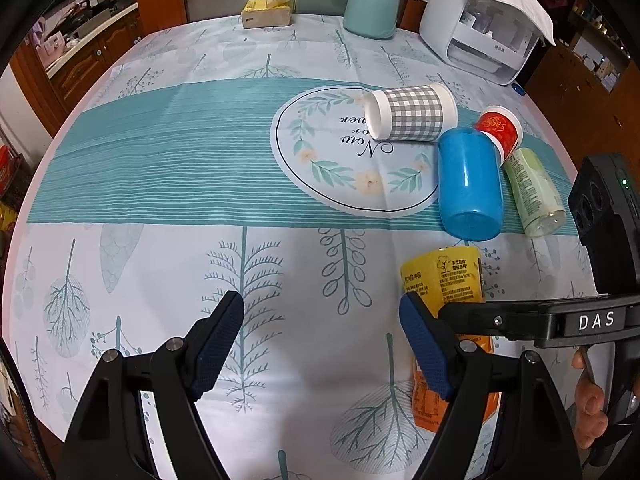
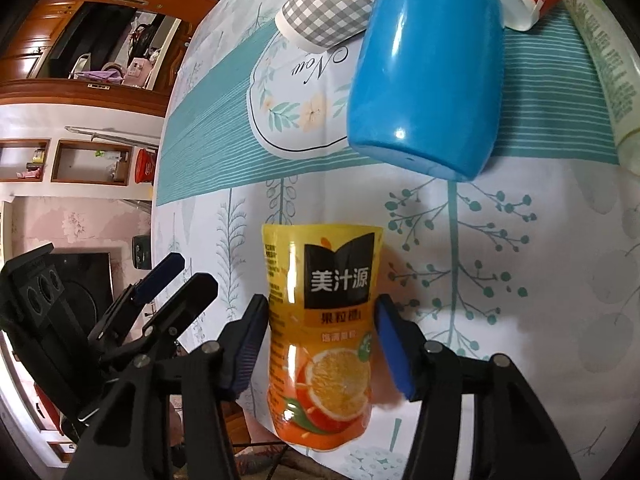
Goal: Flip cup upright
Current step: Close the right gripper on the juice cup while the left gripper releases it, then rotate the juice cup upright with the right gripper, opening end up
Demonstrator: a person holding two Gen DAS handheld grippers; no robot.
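Observation:
A yellow-orange juice cup lies on its side on the tablecloth between the blue pads of my right gripper. The jaws sit close on both sides of it, a small gap showing on the right. The same cup shows in the left wrist view, partly behind the right gripper's finger. My left gripper is open and empty over bare cloth to the cup's left. A blue cup, a grey checked cup, a red-and-white cup and a pale green cup lie on their sides beyond.
At the table's far edge stand a white appliance under a cloth, a teal canister and a yellow box. Wooden cabinets stand to the left.

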